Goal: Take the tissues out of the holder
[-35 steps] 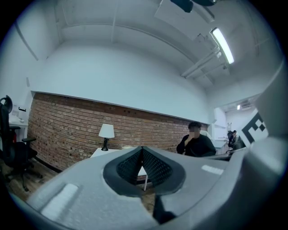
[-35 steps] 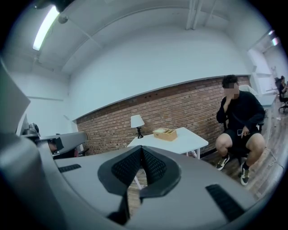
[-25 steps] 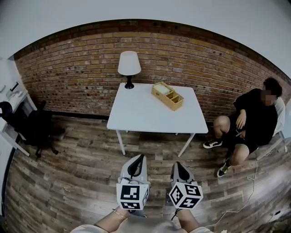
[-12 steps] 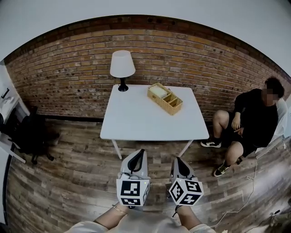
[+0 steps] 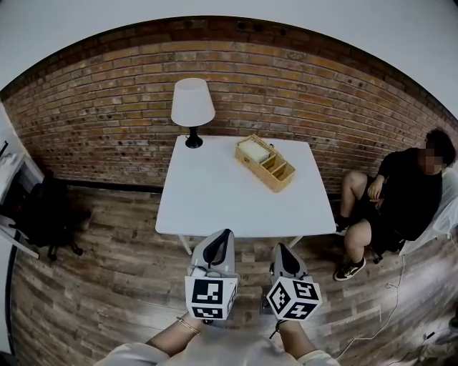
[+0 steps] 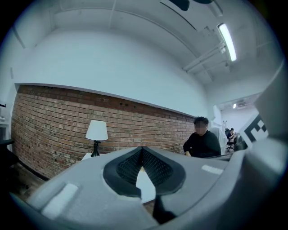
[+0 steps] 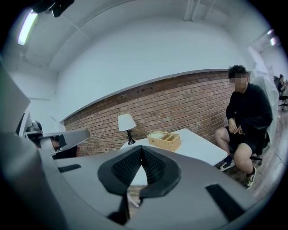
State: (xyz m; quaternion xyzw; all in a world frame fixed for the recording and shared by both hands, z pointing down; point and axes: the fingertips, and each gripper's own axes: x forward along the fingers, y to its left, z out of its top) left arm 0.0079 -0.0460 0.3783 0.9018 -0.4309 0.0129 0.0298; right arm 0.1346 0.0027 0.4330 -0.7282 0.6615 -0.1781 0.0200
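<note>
Ahead of the grey left gripper (image 5: 227, 233) with its black-and-white patterned cube (image 5: 210, 298), a tan woven wicker holder (image 5: 274, 181) of white tissues (image 5: 252, 150) stood on a plain white square table (image 5: 215, 200).

We face a red brick wall (image 5: 300, 78) that runs beneath a plain white upper wall (image 5: 229, 11). Before it stands a white table (image 5: 215, 193) on slanted legs, with a white-shaded lamp (image 5: 192, 107) at its far left corner. The floor (image 5: 107, 286) is dark wood planks, and a ceiling strip light (image 6: 226, 40) glows overhead
</note>
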